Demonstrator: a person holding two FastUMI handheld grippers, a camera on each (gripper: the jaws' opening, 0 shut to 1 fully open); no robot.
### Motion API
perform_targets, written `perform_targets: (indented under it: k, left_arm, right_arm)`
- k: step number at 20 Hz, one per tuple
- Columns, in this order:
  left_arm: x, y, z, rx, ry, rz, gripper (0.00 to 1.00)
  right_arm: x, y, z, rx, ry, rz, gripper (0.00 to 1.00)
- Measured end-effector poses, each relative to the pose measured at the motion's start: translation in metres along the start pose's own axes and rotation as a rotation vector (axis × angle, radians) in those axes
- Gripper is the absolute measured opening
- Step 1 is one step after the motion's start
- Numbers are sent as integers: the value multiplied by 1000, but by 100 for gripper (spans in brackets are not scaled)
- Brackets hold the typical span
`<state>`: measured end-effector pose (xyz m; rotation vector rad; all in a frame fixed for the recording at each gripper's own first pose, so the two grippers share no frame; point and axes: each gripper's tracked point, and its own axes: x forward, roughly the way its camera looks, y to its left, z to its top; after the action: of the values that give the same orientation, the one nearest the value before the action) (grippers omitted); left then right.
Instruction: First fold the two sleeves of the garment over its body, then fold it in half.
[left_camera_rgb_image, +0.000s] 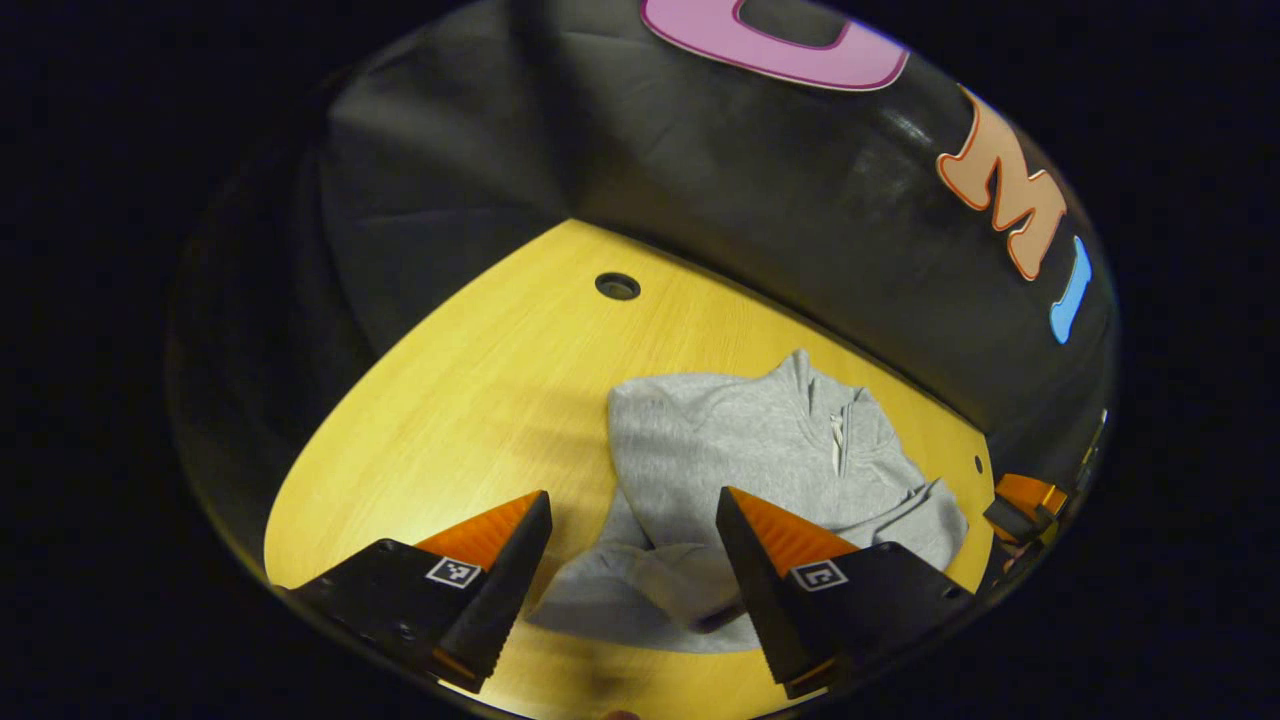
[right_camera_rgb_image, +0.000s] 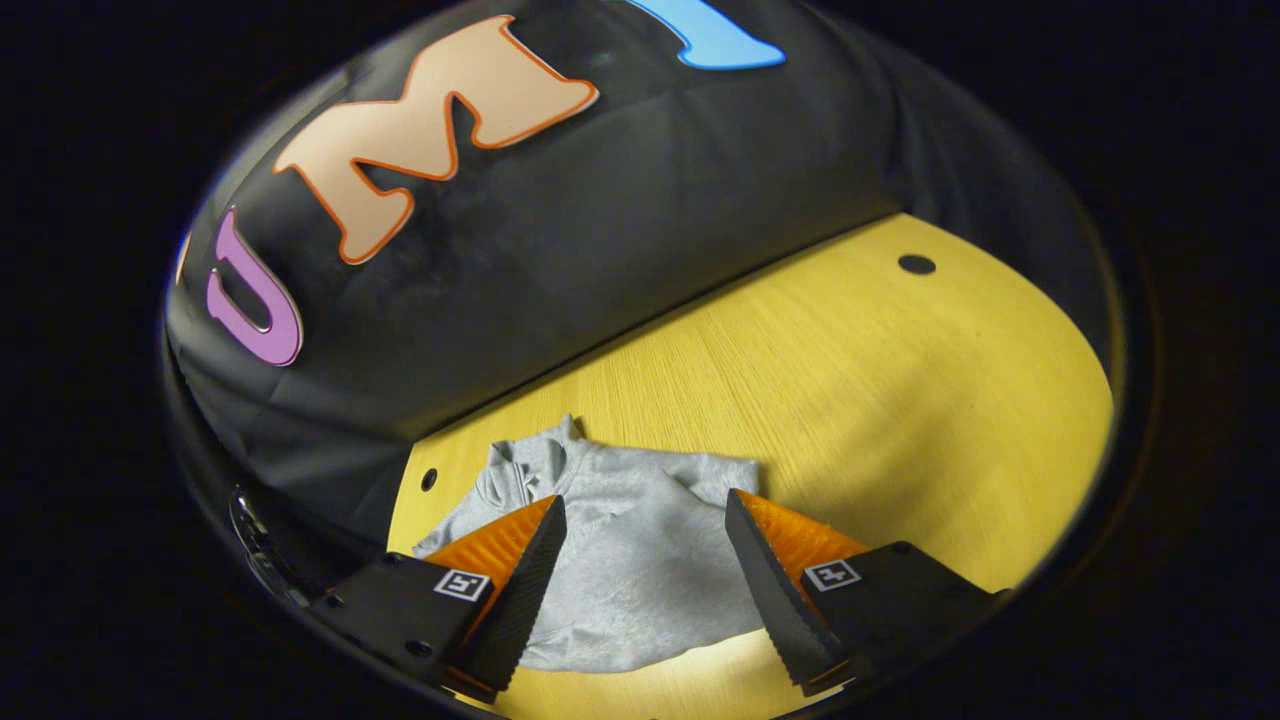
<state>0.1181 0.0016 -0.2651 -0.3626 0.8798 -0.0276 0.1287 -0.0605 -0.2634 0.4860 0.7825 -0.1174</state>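
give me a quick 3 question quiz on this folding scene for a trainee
1. True or false: the left gripper is shut on the garment.
2. The garment lies on: A) a yellow wooden table B) a metal tray C) the floor.
3. Fill in: in the right gripper view, the right gripper has its fingers spread, so it is ____.

Key
1. False. Its fingers stand apart with the grey cloth showing between them, nothing pinched.
2. A. The table is yellow wood with a dark round hole near its far edge.
3. open.
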Motion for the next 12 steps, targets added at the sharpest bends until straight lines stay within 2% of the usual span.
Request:
perform_targets:
  k: [2,3,4,5,6,7,8,10,11,12]
  left_arm:
    - [-11,-2,22,38,-101,21,95]
    - [-20,-5,33,64,-152,30,95]
    - [-31,-8,44,100,-208,38,95]
    - [-46,-10,55,147,-261,47,96]
    - [-59,-14,65,204,-314,66,96]
    - [-71,-17,72,252,-359,84,96]
    - [-83,-24,78,291,-404,90,96]
    - [-105,-36,84,339,-462,90,95]
    - [-116,-41,84,349,-481,85,95]
    - [-124,-46,85,351,-498,80,95]
  right_arm:
    - [-16,8,12,-67,-75,10,98]
    - [-27,11,20,-101,-116,10,93]
    - [-37,14,26,-135,-163,9,93]
    - [-49,17,34,-170,-215,5,98]
    - [-62,21,43,-202,-267,4,93]
    - [-75,25,51,-232,-315,2,98]
    - [-88,28,57,-257,-357,3,98]
    - [-113,35,63,-300,-419,4,98]
    - [-124,37,65,-320,-445,4,93]
    - [-135,38,67,-340,-472,1,98]
